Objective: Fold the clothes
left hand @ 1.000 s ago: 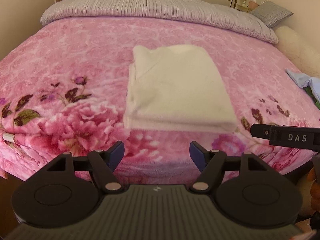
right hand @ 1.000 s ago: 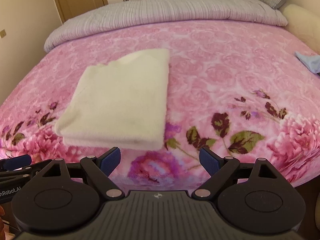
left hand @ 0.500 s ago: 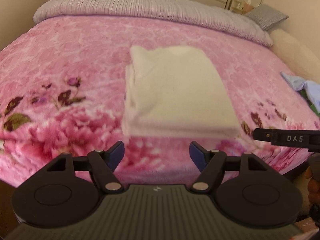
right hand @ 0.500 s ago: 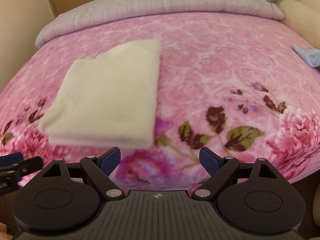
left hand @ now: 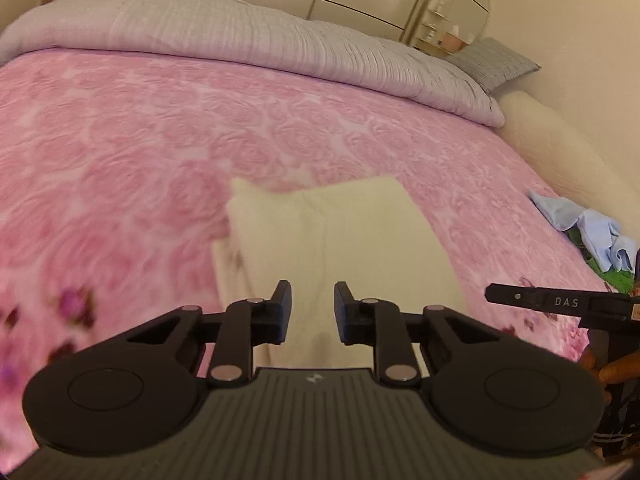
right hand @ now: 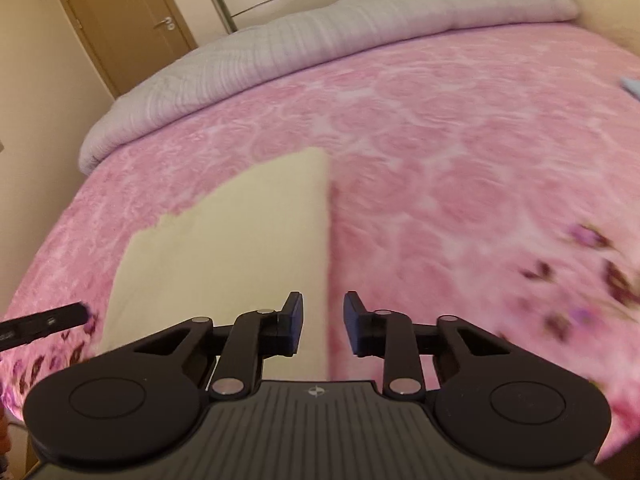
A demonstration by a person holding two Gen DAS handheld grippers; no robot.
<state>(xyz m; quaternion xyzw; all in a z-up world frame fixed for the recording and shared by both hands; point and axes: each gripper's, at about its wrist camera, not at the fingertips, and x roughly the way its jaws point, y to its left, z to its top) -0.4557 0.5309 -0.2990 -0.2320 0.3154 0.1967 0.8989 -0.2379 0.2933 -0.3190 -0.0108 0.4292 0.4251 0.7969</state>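
Bed (left hand: 160, 140): filling both views, carrying a pink rose-patterned blanket (right hand: 460, 168) with darker flower prints along the near edge; a grey ribbed duvet (left hand: 240, 36) is lying bunched across the far end, with a grey pillow (left hand: 492, 62) at the far right.

Room: cream walls, a pale wardrobe front beyond the bed, a brown door (right hand: 124, 20) at the far left in the right wrist view.

Cream garment (left hand: 332, 232): lying folded into a flat rectangle on the blanket near the front edge. A second ago it was sitting well ahead of both tools; now it is reaching under them, both views blurring with the advance. Judged: one more fold, or a lift, is being set up.

Blue clothes (left hand: 580, 224): lying heaped at the right edge, unfolded, well apart from the cream one.

Left gripper (left hand: 312, 312): jaws closing, much narrower than a second ago, over the garment's near part; pads not seen pressing cloth.

Right gripper (right hand: 323, 324): jaws closing likewise, straddling the garment's right edge; nothing visibly pinched yet.
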